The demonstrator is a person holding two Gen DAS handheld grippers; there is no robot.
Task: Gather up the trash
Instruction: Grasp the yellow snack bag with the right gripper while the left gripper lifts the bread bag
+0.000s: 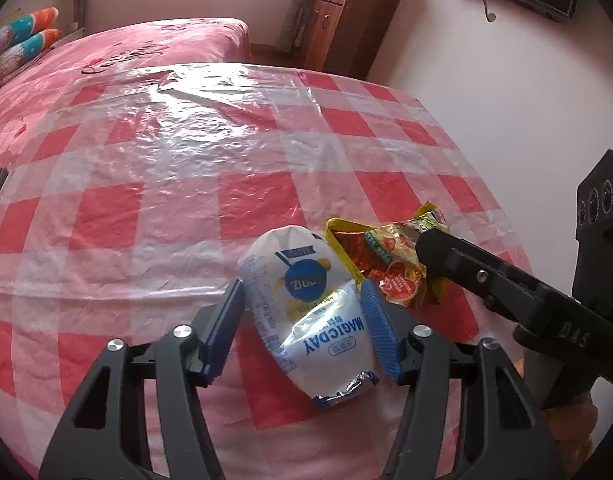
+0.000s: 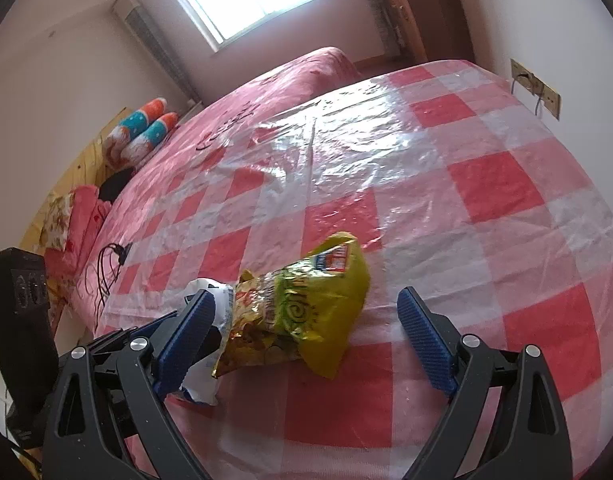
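Note:
A white foil pouch (image 1: 306, 320) with blue print lies crumpled on the red-and-white checked plastic sheet (image 1: 186, 184). My left gripper (image 1: 302, 286) has both blue pads against the pouch's sides. Right beside it lies a yellow-green snack bag (image 1: 390, 264), torn open at one end. In the right wrist view that snack bag (image 2: 306, 312) sits between the fingers of my right gripper (image 2: 305, 295), which stands open and wide of it. The white pouch (image 2: 204, 384) shows behind its left finger. A black finger (image 1: 466, 264) of the right gripper reaches over the snack bag.
The checked sheet covers a bed with a pink cover (image 1: 154, 44). Pillows (image 2: 142, 132) lie at the head and a black cable (image 2: 106, 264) near the left edge. A wooden cabinet (image 1: 346, 20) and a wall socket (image 2: 534, 88) stand beyond the bed.

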